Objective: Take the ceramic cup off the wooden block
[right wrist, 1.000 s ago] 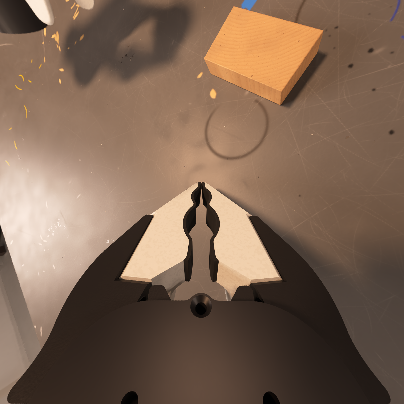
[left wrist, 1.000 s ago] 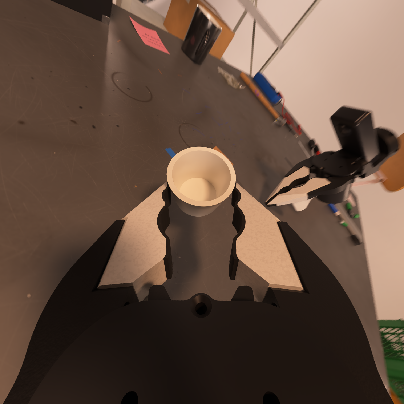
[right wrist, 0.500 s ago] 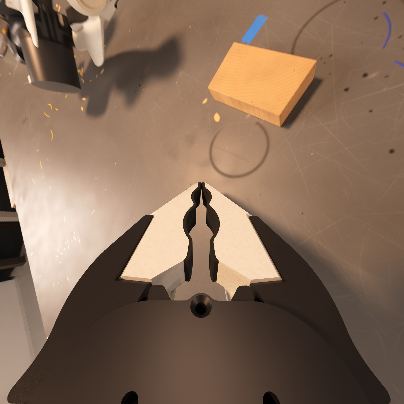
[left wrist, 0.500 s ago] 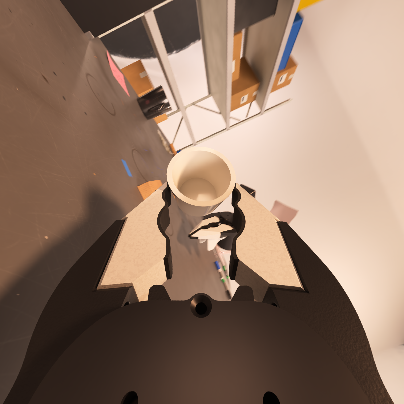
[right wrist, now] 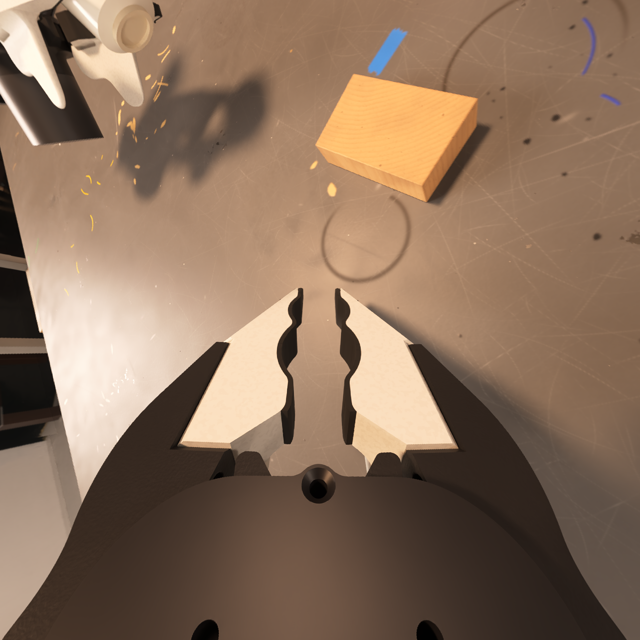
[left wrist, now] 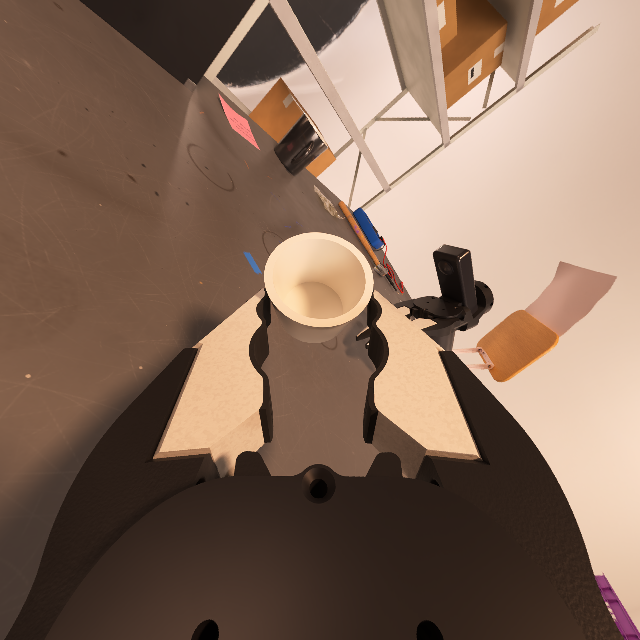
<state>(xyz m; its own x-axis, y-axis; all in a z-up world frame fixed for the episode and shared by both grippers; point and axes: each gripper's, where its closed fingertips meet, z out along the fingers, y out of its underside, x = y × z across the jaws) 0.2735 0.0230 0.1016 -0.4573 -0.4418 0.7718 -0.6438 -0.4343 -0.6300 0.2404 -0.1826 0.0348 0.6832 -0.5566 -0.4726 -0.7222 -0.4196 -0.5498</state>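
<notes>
1. The left gripper (left wrist: 318, 304) is clamping the ceramic cup (left wrist: 317, 282) between its fingertips, which are pressing on the wall just under the rim; the mouth is facing the camera and nothing is showing inside.
2. The right wrist view is showing the same cup (right wrist: 126, 26) from its base, held aloft in the left gripper (right wrist: 100, 74) well clear of the wooden block (right wrist: 398, 133), whose top is lying bare. By my reading the lift is done and only setting the cup down is remaining.
3. The right gripper (right wrist: 318, 294) is hanging over the counter (right wrist: 485, 311) with its jaws slightly parted and holding nothing, near a dark ring mark (right wrist: 365, 239).
4. The cup is likely behaving as a stiff, smooth, breakable thing of modest weight: its tapering wall could be slipping downward in a loose pinch, so holding just below the flared rim, as now, seems soundest, and a hard landing might chip it.
5. The counter is looking dark, scratched and speckled, carrying a strip of blue tape (right wrist: 388, 52) beside the block, a pink note (left wrist: 239, 123), a blue tool (left wrist: 367, 228) and a black cylinder (left wrist: 300, 145).
6. Beyond it, metal shelving (left wrist: 415, 86) with cardboard boxes (left wrist: 474, 52) is standing against a pale wall, and a wooden chair seat (left wrist: 516, 343) is showing.
</notes>
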